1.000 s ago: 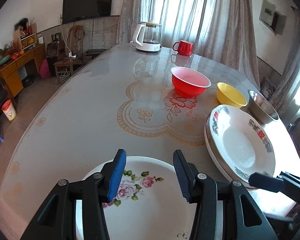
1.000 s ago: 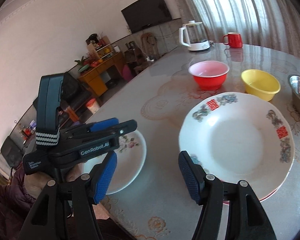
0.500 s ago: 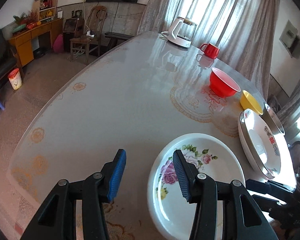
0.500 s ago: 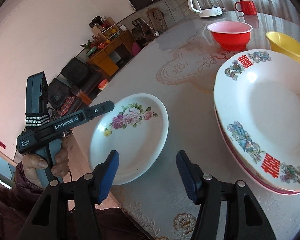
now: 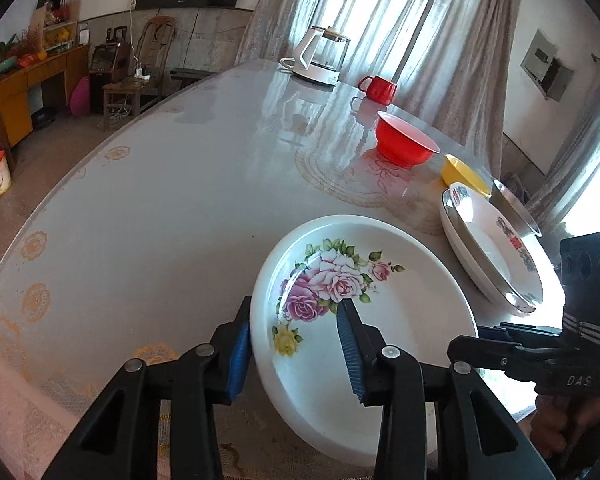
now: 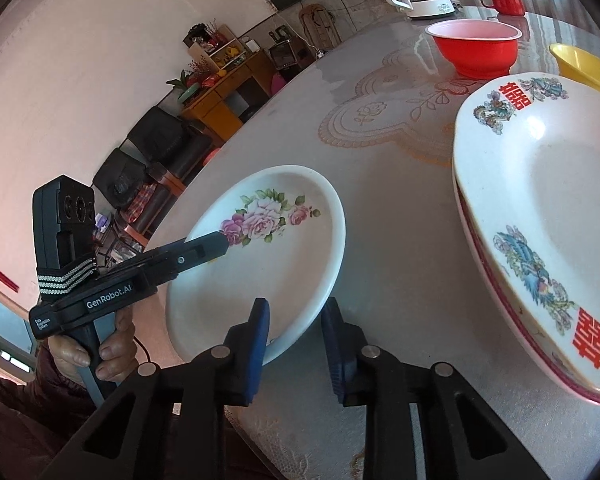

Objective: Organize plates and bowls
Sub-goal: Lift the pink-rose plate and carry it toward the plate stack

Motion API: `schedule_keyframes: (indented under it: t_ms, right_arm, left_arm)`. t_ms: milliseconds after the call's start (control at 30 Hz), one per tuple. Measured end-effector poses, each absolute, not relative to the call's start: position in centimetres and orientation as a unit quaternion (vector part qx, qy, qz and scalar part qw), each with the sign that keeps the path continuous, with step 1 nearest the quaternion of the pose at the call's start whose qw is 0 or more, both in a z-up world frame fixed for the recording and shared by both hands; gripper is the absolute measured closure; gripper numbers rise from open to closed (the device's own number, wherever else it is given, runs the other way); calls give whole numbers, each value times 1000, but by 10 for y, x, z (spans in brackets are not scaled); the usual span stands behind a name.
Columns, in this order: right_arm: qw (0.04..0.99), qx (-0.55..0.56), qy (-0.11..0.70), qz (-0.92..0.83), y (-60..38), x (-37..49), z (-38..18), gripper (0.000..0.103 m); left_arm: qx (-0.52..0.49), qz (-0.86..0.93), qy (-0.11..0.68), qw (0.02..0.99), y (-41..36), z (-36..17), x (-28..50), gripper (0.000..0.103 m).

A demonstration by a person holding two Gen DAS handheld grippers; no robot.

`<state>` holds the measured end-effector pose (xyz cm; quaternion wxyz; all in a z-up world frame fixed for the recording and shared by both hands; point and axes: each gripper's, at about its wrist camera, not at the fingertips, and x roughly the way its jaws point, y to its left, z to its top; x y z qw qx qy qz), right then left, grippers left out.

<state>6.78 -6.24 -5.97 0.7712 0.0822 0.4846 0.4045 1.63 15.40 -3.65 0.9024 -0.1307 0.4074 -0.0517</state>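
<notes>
Closing left gripper (image 5: 296,354) and right gripper (image 6: 294,346) on opposite rims of rose plate (image 5: 380,312), unstacked yet; red bowl (image 5: 406,144), yellow bowl (image 5: 462,172) untouched.

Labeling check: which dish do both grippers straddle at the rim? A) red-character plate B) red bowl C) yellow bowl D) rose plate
D: the rose plate has its rim between the closing jaws of the left gripper and the right gripper.

Left gripper (image 5: 296,350) jaws closing astride the rose plate (image 5: 400,320) rim, plate lying on table (image 5: 160,208).
</notes>
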Motion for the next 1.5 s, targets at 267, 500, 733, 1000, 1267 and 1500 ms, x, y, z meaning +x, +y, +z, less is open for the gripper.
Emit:
schedule_keyframes:
  t_ms: [267,500,733,1000,1267,1500]
  right_arm:
    - [772,108,478,406,-67,70,-62,75]
    - [805,49,468,360,-56,63,-51,74]
    - [826,39,453,333,-54,60,-49,66]
    - [832,68,448,320,-69,64,-52,76]
    - [835,100,443,311,-85,66,-47,79]
    - [836,99,438,316,-88,62,-47,79]
  left_arm:
    - [-123,-48,396,909,151,-39,17,63]
    - [-131,-58,393,908,143,-37,32,62]
    - [-102,-55,388,915,127,-39,49,44]
    - [-125,-72,392,909,131,-38,47,55]
    - [-155,-88,384,906,130,-32,39,58]
    - [-167,-95,365,911,131,-20,38,58]
